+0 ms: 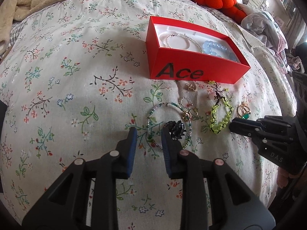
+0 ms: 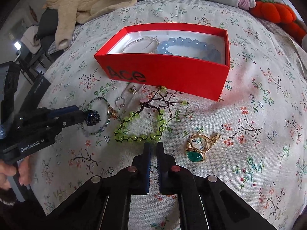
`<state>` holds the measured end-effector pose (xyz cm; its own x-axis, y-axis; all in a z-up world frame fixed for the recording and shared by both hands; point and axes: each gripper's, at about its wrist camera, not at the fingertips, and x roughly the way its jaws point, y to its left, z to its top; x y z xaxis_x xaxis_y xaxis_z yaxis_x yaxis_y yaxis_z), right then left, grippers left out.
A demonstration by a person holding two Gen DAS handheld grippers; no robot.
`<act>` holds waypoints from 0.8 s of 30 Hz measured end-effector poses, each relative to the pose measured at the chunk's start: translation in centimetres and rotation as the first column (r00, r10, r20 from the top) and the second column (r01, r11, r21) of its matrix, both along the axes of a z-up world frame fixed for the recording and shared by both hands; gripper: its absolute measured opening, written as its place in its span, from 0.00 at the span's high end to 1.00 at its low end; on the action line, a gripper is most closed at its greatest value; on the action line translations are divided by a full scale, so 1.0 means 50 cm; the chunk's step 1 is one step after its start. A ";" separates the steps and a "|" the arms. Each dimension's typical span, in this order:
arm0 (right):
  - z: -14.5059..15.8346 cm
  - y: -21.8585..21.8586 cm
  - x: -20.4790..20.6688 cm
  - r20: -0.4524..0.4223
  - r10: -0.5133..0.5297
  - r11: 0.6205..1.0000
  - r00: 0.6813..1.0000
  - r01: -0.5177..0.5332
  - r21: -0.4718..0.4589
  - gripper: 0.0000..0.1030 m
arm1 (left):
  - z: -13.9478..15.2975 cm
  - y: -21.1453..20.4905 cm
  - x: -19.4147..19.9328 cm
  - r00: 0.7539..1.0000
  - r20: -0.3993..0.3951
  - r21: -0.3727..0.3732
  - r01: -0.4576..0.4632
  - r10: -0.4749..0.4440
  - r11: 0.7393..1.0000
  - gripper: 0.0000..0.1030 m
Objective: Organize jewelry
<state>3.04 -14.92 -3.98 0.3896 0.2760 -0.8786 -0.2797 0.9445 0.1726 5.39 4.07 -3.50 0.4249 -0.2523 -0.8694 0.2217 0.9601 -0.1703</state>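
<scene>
A red box point(image 1: 191, 68) point(image 2: 168, 74) marked "Ace" sits open on the floral bedspread, holding a blue bead bracelet point(image 1: 216, 48) point(image 2: 188, 44) and thin pale bracelets point(image 1: 176, 40). In front of the box lie a yellow-green bead bracelet point(image 1: 215, 128) point(image 2: 142, 137), a gold ring with a green stone point(image 2: 195, 155) point(image 1: 244, 115), a thin multicolour bracelet point(image 1: 165, 104) and a dark bead cluster point(image 1: 177, 131) point(image 2: 92, 117). My left gripper point(image 1: 148, 134) point(image 2: 80, 115) is open, and the cluster rests against the outside of its right fingertip. My right gripper point(image 2: 153, 145) point(image 1: 233, 125) is shut at the green bracelet's near edge, with nothing visible between the pads.
A small ring point(image 1: 185, 100) and a gold earring point(image 1: 191, 87) lie near the box front. A beige blanket point(image 2: 92, 0), pillows and an orange plush point(image 2: 276, 13) lie at the head of the bed. A hand point(image 2: 11, 170) holds the left gripper.
</scene>
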 end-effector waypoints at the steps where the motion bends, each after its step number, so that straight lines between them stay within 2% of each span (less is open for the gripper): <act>1: 0.002 -0.005 -0.002 -0.005 -0.002 1.000 1.000 0.002 0.006 0.95 | -0.004 -0.002 0.003 1.000 -0.005 0.009 0.000 0.001 1.000 0.73; 4: 0.008 -0.017 -0.006 -0.007 -0.002 0.999 1.000 0.002 0.038 0.94 | -0.015 -0.011 0.009 1.000 -0.004 0.045 0.006 -0.005 0.999 0.73; 6: 0.012 -0.021 -0.005 -0.002 -0.007 0.999 1.000 0.007 0.049 0.90 | -0.018 -0.023 0.007 1.000 0.015 0.086 0.022 -0.024 0.996 0.73; 7: 0.015 -0.023 -0.003 -0.003 -0.008 0.998 1.000 0.008 0.059 0.90 | -0.018 -0.028 0.006 0.999 0.021 0.103 0.030 -0.033 0.994 0.78; 8: 0.017 -0.026 -0.001 -0.003 -0.009 0.997 1.000 0.009 0.071 0.89 | -0.018 -0.033 0.005 0.999 0.025 0.114 0.038 -0.041 0.993 0.87; 11: 0.024 -0.030 0.007 0.004 -0.020 0.996 1.000 0.020 0.092 0.89 | -0.018 -0.036 0.005 0.999 0.024 0.121 0.040 -0.044 0.992 0.96; 17: 0.027 -0.028 0.016 0.003 -0.020 0.993 1.000 0.019 0.113 0.88 | -0.002 -0.021 -0.004 0.999 0.042 0.108 0.018 -0.023 0.994 0.97; 24: 0.027 -0.015 0.026 0.005 -0.009 0.991 1.000 0.008 0.136 0.85 | 0.024 0.016 -0.009 0.998 0.060 0.058 -0.031 0.028 0.998 0.97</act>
